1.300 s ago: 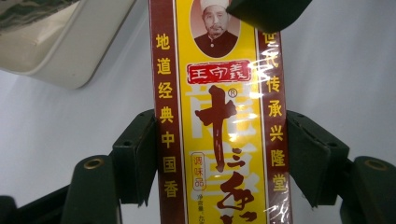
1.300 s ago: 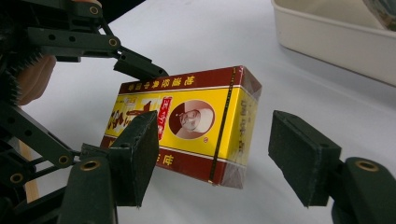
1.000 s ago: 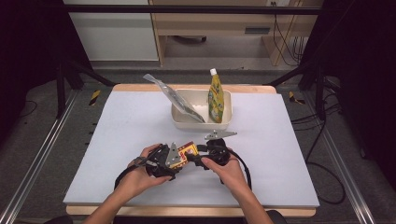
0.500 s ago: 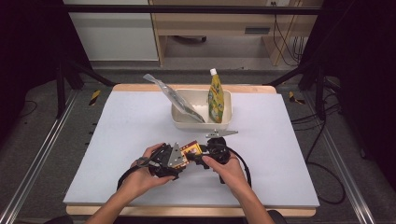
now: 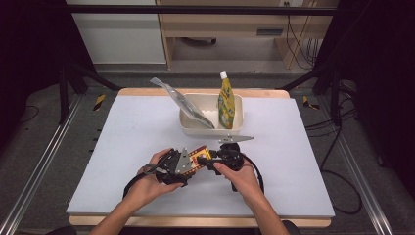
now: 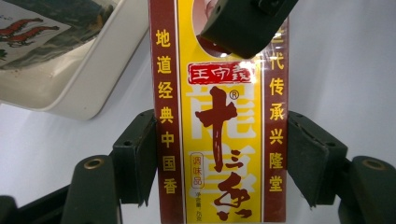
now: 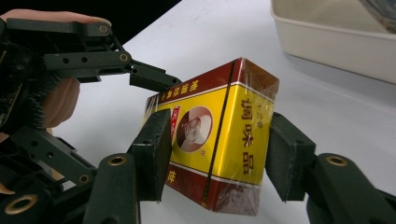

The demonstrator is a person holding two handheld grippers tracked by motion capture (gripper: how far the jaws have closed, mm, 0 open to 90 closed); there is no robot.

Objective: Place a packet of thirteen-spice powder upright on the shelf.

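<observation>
Right gripper view: box's (image 7: 219, 140) portrait face, unlike overhead.

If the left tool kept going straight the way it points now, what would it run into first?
The red-and-yellow box between its jaws comes first, then the right tool gripping the box's far end. The left tool points that way; depth is unclear.

On the bench (image 5: 122, 147), a seasoning box (image 5: 199, 155) sits near the front edge, between the left gripper (image 5: 188, 164) on its left and the right gripper (image 5: 209, 162) on its right — both meet at the box. Behind them, toward the far edge, stands a tub (image 5: 195, 128). In it, a squeeze bottle (image 5: 225, 100) stands upright at the right end, and a foil pouch (image 5: 188, 105) leans out over the left rim.
</observation>
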